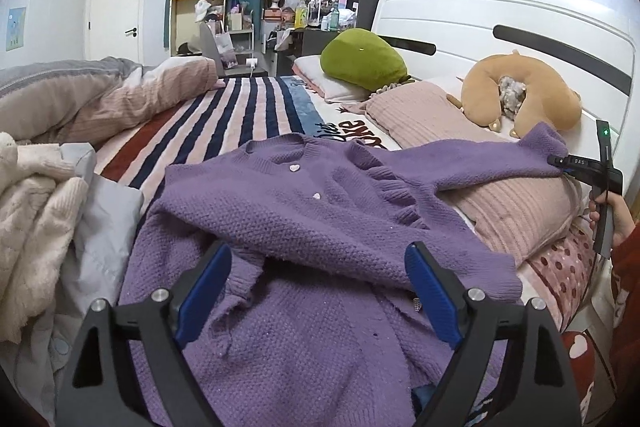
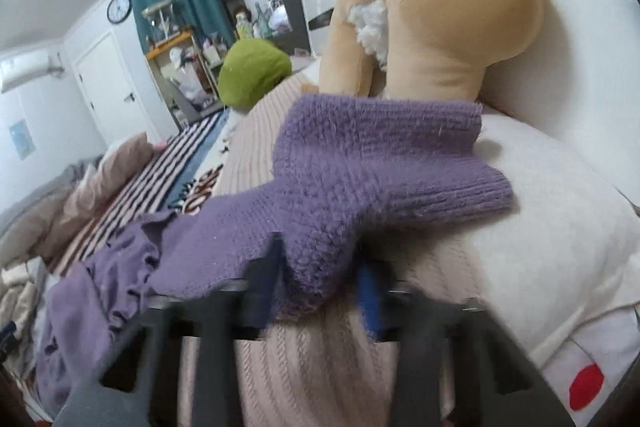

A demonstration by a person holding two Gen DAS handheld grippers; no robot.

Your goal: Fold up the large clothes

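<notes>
A purple knitted cardigan [image 1: 320,211] with small heart buttons lies spread on the bed, its lower part rumpled. My left gripper [image 1: 318,263] is open just above the cardigan's lower body, blue pads either side of a fold, holding nothing. One sleeve [image 1: 500,155] stretches right over a pink pillow. My right gripper [image 2: 320,267] is shut on that sleeve [image 2: 360,171] near the cuff; it also shows in the left wrist view [image 1: 560,163] at the sleeve's end.
A tan neck pillow [image 1: 520,95] and a green plush [image 1: 362,57] lie by the white headboard [image 1: 500,23]. A pink ribbed pillow [image 1: 516,211] is under the sleeve. Cream and grey clothes [image 1: 44,211] pile at the left. A striped blanket [image 1: 224,119] covers the bed.
</notes>
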